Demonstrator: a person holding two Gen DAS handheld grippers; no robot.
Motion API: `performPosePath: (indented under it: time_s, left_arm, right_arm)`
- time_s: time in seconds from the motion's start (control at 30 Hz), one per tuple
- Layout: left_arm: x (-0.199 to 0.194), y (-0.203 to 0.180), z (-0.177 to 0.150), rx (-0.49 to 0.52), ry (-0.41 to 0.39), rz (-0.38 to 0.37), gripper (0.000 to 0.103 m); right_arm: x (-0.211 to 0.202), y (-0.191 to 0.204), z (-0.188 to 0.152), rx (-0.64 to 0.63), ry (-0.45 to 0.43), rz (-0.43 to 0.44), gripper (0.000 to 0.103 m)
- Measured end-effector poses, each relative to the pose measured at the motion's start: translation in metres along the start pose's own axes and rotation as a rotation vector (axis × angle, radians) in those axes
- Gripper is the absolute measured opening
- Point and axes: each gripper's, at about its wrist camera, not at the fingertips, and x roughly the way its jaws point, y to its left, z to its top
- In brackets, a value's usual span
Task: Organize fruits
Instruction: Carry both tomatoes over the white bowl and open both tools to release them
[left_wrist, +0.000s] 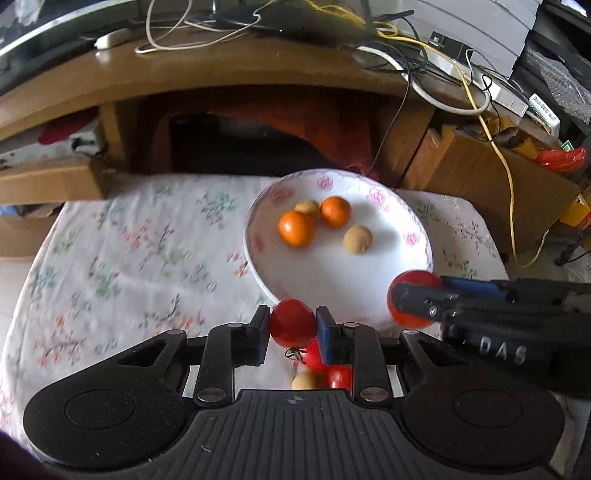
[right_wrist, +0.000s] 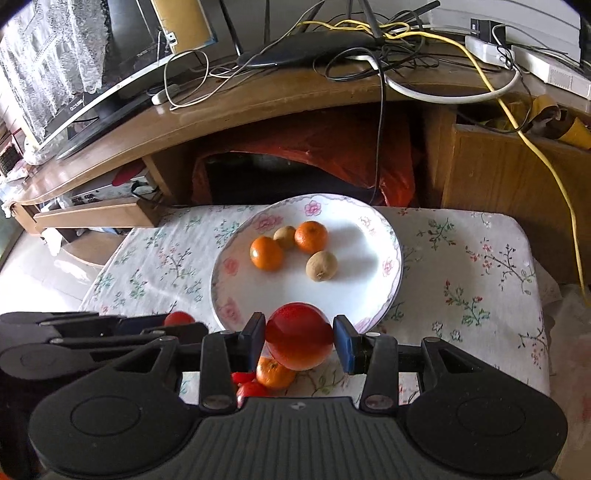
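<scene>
A small red tomato (left_wrist: 292, 322) is clamped by the left gripper (left_wrist: 291, 326); a larger round tomato (right_wrist: 299, 336) sits between the right gripper's (right_wrist: 300, 338) half-spread fingers, touching only the left one, at the plate's (right_wrist: 236, 291) near rim.

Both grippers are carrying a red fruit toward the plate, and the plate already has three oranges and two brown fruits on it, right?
Not quite: the plate holds two oranges, not three, as the right wrist view shows. The rest stands: two brown fruits, and a red fruit in each gripper.
</scene>
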Motion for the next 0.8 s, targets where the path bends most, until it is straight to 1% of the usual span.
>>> performPosePath:
  time_s: [0.3,0.63,0.8]
  left_arm:
    - [0.019,-0.01,0.015,0.028,-0.003,0.006,0.033]
    - [0.029,-0.008,0.015,0.022,0.016,0.01,0.033]
    - [0.029,-0.009,0.014,0.025,0.012,0.012,0.033]
  right_arm:
    - [0.017,-0.014,0.006,0.022,-0.002,-0.009,0.041]
    - [0.029,-0.019,0.006,0.041,-0.002,-0.002,0.041]
    - [0.03,-0.02,0.005,0.047,-0.002,-0.002,0.042]
